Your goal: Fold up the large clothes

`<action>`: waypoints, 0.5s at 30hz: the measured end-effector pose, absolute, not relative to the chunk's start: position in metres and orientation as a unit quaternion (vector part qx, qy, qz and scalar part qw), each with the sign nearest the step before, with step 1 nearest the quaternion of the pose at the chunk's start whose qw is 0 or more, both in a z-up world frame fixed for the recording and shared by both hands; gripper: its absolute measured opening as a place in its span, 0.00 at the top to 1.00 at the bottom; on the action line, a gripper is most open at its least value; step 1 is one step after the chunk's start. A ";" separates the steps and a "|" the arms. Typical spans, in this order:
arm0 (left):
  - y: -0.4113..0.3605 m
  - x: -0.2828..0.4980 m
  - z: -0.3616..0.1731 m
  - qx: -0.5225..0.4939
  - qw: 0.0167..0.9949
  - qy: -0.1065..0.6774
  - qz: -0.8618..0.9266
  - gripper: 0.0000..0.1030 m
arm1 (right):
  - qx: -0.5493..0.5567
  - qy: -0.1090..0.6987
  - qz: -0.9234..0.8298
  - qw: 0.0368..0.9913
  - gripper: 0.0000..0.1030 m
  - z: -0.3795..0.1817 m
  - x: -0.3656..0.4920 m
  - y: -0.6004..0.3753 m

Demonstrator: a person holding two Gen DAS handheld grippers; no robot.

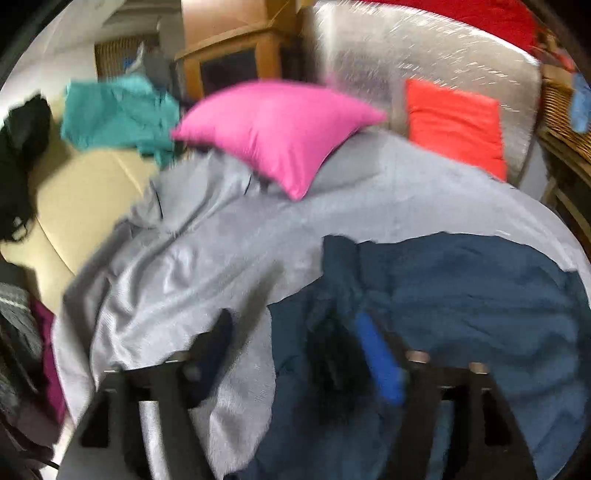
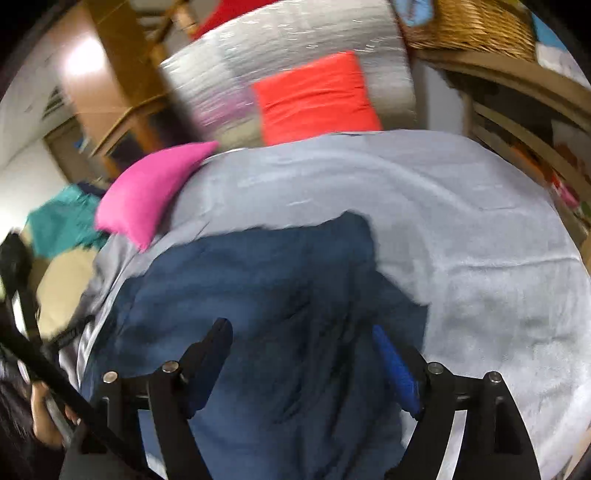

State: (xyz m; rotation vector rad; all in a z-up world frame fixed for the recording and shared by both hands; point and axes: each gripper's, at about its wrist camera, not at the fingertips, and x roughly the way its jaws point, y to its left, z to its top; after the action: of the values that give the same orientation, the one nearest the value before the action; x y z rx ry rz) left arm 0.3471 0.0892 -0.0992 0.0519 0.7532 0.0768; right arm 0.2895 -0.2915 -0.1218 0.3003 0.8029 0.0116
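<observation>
Left wrist view
Garment: dark blue garment (image 1: pixel 461 295) lies rumpled on the grey bedspread (image 1: pixel 221 236), filling the lower right of this view; its left edge meets the grey cloth between the two fingers.
Left gripper: left gripper (image 1: pixel 295 354) is spread wide with nothing clamped; one finger sits over grey cloth, the blue-padded one over the dark garment. Whether the tips touch the fabric is lost in blur.
Pink pillow: pink pillow (image 1: pixel 280 129) rests on the far part of the bedspread.
Red cushion: red cushion (image 1: pixel 454 125) stands against the silvery headboard (image 1: pixel 369 55), to the right of the pink pillow.
Teal cloth: teal cloth (image 1: pixel 118 110) lies crumpled on a cream surface (image 1: pixel 81 199) left of the bedspread.
Black item: black item (image 1: pixel 18 155) sits at the far left edge, too blurred to identify.

Right wrist view
Garment: dark blue garment (image 2: pixel 266 302) spreads across the middle and lower centre, on the grey bedspread (image 2: pixel 480 240), which shows bare to its right and beyond it.
Right gripper: right gripper (image 2: pixel 303 350) is wide apart above the garment, gripping nothing.
Pink pillow: pink pillow (image 2: pixel 147 192) lies at the garment's far left corner.
Red cushion: red cushion (image 2: pixel 317 99) leans on the silvery headboard (image 2: pixel 295 44).
Basket: wicker basket (image 2: pixel 472 26) sits on a wooden shelf at upper right.
Hand: person's hand (image 2: pixel 46 417) shows at the lower left edge.
</observation>
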 end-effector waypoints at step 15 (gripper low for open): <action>0.028 0.321 -0.151 0.139 0.899 0.414 -0.004 0.19 | 0.047 0.486 -0.058 0.871 0.23 -0.174 0.294 -0.254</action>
State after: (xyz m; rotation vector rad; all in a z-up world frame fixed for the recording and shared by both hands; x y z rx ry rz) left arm 0.3215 0.0282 -0.1514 0.2879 0.8573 -0.0078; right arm 0.2938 -0.2542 -0.1737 0.0992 1.0152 -0.1222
